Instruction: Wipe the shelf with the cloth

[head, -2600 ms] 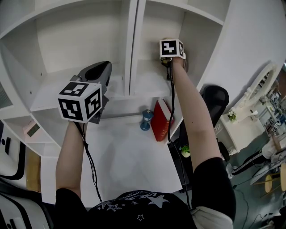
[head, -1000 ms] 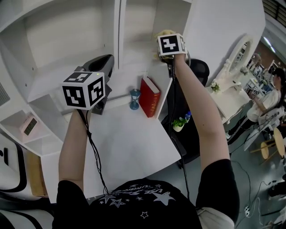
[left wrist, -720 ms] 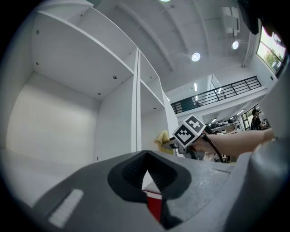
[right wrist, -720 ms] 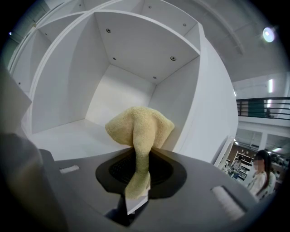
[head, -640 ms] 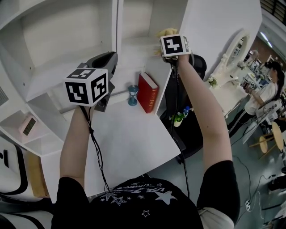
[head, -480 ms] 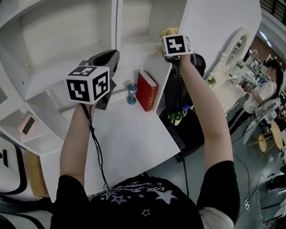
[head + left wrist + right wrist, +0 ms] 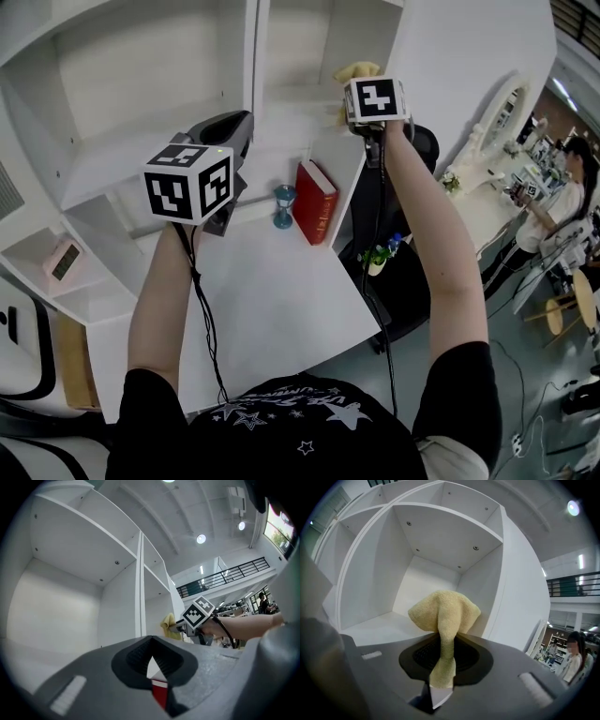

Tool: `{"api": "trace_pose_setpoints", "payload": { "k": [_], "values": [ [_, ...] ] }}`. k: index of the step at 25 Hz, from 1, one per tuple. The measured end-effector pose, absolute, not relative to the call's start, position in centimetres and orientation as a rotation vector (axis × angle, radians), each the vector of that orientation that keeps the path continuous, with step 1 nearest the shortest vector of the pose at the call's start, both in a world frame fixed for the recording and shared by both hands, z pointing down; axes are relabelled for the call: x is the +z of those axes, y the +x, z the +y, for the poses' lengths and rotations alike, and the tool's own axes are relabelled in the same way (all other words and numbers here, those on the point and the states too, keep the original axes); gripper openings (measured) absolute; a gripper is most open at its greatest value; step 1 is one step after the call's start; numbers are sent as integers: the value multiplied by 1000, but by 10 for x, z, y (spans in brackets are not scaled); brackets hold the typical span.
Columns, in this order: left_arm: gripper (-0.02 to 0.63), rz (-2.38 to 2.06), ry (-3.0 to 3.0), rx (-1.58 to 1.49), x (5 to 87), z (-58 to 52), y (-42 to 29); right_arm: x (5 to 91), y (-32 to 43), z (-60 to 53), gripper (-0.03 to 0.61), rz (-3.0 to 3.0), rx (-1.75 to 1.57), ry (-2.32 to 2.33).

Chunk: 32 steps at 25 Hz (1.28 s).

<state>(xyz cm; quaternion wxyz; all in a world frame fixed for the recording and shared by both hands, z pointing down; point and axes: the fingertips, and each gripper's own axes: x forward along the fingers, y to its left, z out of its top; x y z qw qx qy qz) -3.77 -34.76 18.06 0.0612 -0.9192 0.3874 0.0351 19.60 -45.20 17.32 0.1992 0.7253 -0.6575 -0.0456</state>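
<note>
Yellow terry cloth is pinched between the jaws of the right gripper. A narrow strip of it runs down between the pads, and a loose bunch stands out in front of them. In the head view the cloth is inside the upper right compartment of the white shelf unit, over its board and close to the right side wall. I cannot tell whether it touches the board.

The right arm is stretched far forward and up, almost straight, and the right gripper reaches into that compartment with its marker cube facing upward. The left arm is also raised, but bent more and held lower. The left gripper points toward the wide left compartment, above the white desk. In its own view the left gripper has its jaws pressed together with nothing between them.

Under the right compartment a red book leans on the desk, and a small blue hourglass stands just beside it.
</note>
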Motion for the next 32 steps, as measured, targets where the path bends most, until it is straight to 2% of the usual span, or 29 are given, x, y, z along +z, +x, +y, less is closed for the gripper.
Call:
{"api": "trace_pose_setpoints", "payload": {
  "k": [17,32],
  "values": [
    [2,1460,-2607,68,164,-389,-84,95,147,-544,84,-2043,-295,2010],
    [2,1554,-2508,3,145,-419,-90,49,151,-618,83,-2155,-268,2115]
  ]
}}
